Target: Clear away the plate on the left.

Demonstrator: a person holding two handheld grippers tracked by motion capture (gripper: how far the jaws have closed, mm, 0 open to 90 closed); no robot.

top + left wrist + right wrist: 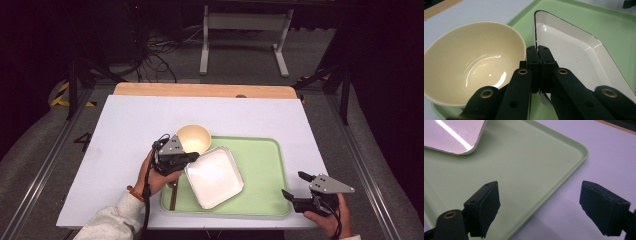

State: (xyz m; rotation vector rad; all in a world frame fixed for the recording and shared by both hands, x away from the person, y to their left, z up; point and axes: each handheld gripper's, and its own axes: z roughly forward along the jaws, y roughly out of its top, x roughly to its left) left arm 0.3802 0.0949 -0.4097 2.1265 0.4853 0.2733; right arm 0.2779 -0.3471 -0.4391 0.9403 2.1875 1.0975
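Sitting on green tray (262, 165): empty cream bowl (193, 138) & empty white dish (214, 176). L tongs (538, 53) pinch dish rim; R tongs (539, 200) apart.

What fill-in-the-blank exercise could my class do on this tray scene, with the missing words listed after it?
1. The left gripper is shut on the rim of the white square ____.
2. The cream bowl sits at a corner of the ____ tray.
3. The right gripper has its jaws ____, with nothing between them.
4. The tray rests on a ____ table.

Missing words: plate; green; open; white
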